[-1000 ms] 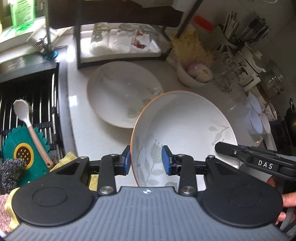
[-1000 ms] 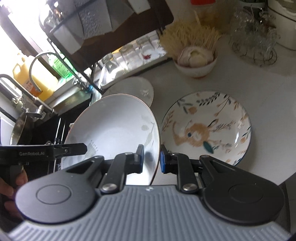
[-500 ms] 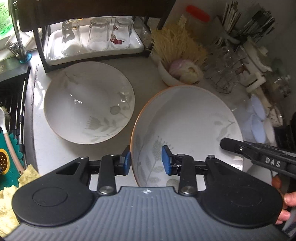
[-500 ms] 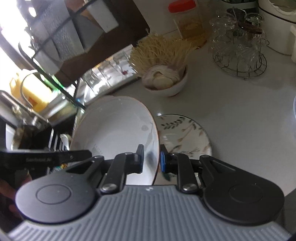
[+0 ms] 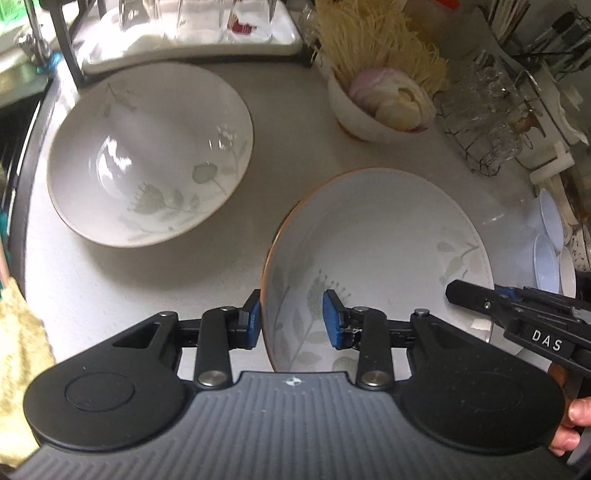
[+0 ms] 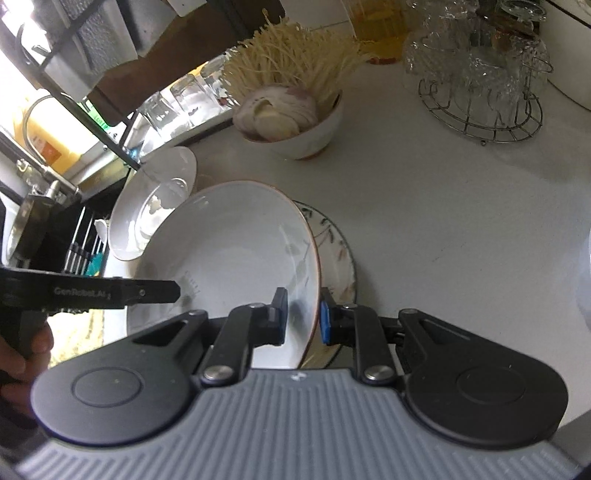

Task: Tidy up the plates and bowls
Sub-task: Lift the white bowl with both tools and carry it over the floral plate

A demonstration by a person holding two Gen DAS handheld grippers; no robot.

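A white bowl with an orange rim and pale leaf print (image 5: 380,251) is held by both grippers. My left gripper (image 5: 292,319) is shut on its left rim. My right gripper (image 6: 302,316) is shut on its right rim, and the bowl (image 6: 229,254) hangs just over a flowered plate (image 6: 338,254) on the counter. A second matching bowl (image 5: 147,151) sits on the counter to the left, and it also shows in the right wrist view (image 6: 147,206).
A small bowl of onion and noodles (image 5: 384,107) stands behind. A wire rack of glasses (image 6: 484,92) is at the back right. A tray of upturned glasses (image 5: 192,33) is at the back left. The sink (image 6: 48,229) lies left.
Both grippers have carried the bowl to the right and lower. It now covers most of the flowered plate. The second bowl has shifted left in the left wrist view.
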